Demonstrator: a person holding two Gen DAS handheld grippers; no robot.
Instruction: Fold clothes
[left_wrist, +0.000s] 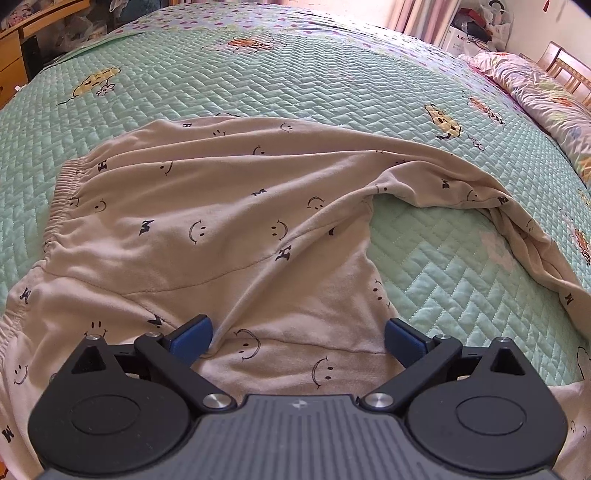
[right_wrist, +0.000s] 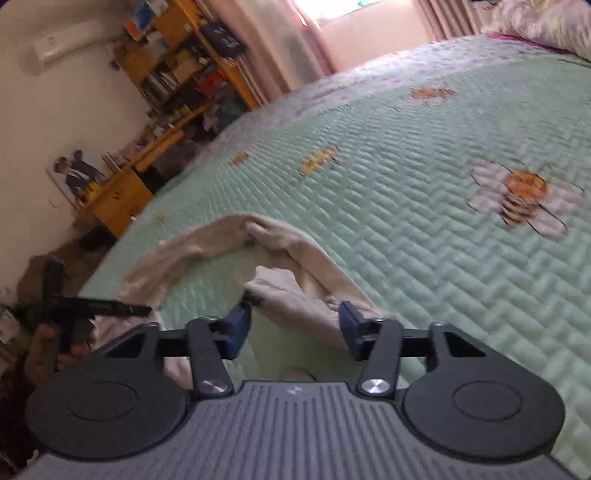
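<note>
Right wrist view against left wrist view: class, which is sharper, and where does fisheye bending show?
Left wrist view: sharp, the smiley-print trousers and quilt stitching crisp; the bedspread bulges like a dome. Right wrist view: motion-smeared, the bee print and bookshelf soft, walls leaning.

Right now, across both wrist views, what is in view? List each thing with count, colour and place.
pyjama trousers: one, cream with smiley prints, spread on the bed, one leg trailing right.
quilted bedspread: one, mint green with bee and flower prints, covering the bed.
crumpled duvet: one, pink floral, far right edge.
wooden shelves: orange-brown, crowded, against the wall.
curtains: pink, by the window.
left gripper: black, blue fingers open over the trousers.
right gripper: black, blue fingers open around a leg end.
</note>
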